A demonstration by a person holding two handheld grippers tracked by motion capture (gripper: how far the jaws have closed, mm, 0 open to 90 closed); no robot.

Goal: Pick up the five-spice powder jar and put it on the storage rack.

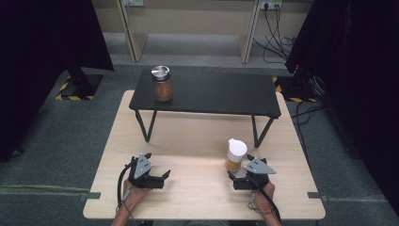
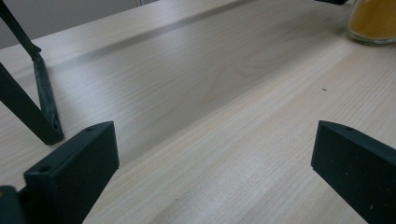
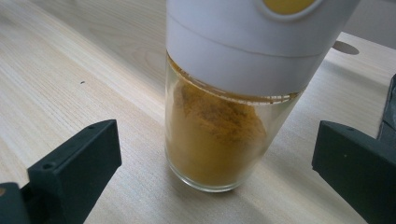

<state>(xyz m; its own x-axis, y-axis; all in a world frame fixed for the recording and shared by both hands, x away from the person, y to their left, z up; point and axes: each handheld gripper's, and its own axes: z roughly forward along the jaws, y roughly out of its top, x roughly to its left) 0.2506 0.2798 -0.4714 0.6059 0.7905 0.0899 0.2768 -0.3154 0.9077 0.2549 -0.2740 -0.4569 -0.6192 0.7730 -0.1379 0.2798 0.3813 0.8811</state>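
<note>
The right gripper (image 3: 217, 154) is spread wide around a spice jar (image 3: 224, 130) standing upright on the near right of the desk (image 1: 188, 136), touching neither jaw. The jar is tall with a heavy white cap (image 3: 252, 42); one jaw arriving first could tip it. The left gripper (image 2: 212, 158) rests wide open, empty, near left.

Brown jar (image 1: 163, 84) on black shelf (image 1: 221, 94)
</note>
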